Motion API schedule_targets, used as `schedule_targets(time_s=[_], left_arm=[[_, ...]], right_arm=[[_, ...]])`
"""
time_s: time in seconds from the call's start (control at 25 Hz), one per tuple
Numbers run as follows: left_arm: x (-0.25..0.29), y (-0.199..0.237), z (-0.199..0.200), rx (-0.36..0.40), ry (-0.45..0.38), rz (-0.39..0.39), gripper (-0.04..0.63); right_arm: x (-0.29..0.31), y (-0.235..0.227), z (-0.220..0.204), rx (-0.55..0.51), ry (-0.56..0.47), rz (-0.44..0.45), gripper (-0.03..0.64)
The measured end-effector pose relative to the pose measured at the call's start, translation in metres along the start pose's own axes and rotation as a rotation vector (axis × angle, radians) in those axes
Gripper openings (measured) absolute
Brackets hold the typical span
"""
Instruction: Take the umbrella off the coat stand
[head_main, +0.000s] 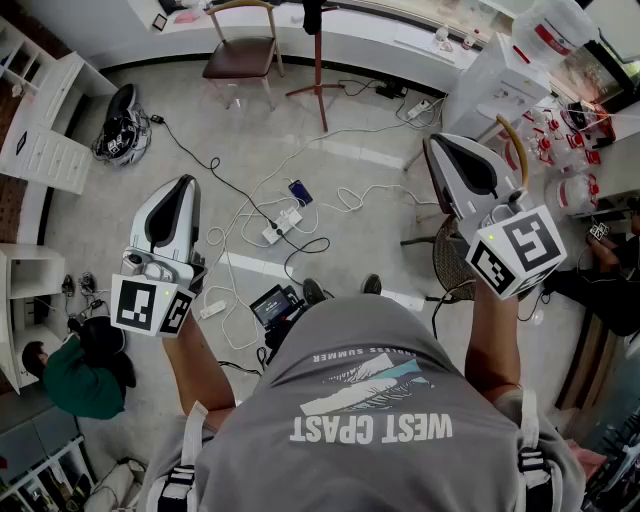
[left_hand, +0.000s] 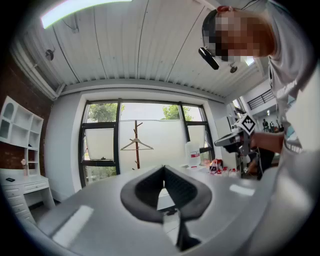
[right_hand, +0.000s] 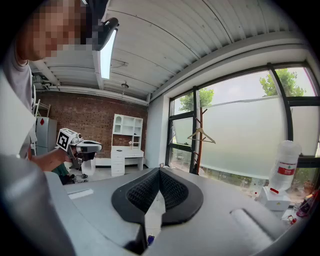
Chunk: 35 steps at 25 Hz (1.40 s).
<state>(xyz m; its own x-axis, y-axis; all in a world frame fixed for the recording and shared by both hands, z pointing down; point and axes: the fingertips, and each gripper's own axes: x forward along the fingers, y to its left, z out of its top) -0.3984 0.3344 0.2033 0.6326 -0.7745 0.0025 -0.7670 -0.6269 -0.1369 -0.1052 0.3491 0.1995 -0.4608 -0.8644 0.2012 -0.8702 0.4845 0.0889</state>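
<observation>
The wooden coat stand (head_main: 320, 70) rises by the window, across the floor from me. In the left gripper view the coat stand (left_hand: 136, 145) carries a hanger (left_hand: 136, 145). It also appears in the right gripper view as the coat stand (right_hand: 196, 142). A dark thing (head_main: 313, 15) hangs at its top; I cannot tell whether it is the umbrella. My left gripper (head_main: 183, 183) and right gripper (head_main: 440, 145) are held level in front of me, far from the stand. The left gripper (left_hand: 164, 168) is shut and holds nothing, and so is the right gripper (right_hand: 160, 171).
A chair (head_main: 243, 50) stands left of the stand. Cables and a power strip (head_main: 280, 225) lie on the floor ahead. White shelves (head_main: 40, 130) line the left, a cluttered table (head_main: 560, 120) the right. A person in green (head_main: 75, 375) crouches at lower left.
</observation>
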Motion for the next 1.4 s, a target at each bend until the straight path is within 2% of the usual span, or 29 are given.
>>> schedule_targets(time_s=[0.36,1.04,1.4], left_arm=[[-0.006,0.013,0.002,0.016,0.013,-0.009,0.002],[0.007,0.022,-0.012,-0.018,0.028,-0.069,0.002],[0.064,-0.010,-0.022,-0.015,0.051,-0.070,0.002]], right_arm=[[0.003,0.005,-0.002,0.001,0.008,-0.016,0.000],[0.022,0.009,-0.004,0.049,0.006,-0.049,0.002],[0.036,-0.051,-0.011,0.087,-0.035,-0.024,0.002]])
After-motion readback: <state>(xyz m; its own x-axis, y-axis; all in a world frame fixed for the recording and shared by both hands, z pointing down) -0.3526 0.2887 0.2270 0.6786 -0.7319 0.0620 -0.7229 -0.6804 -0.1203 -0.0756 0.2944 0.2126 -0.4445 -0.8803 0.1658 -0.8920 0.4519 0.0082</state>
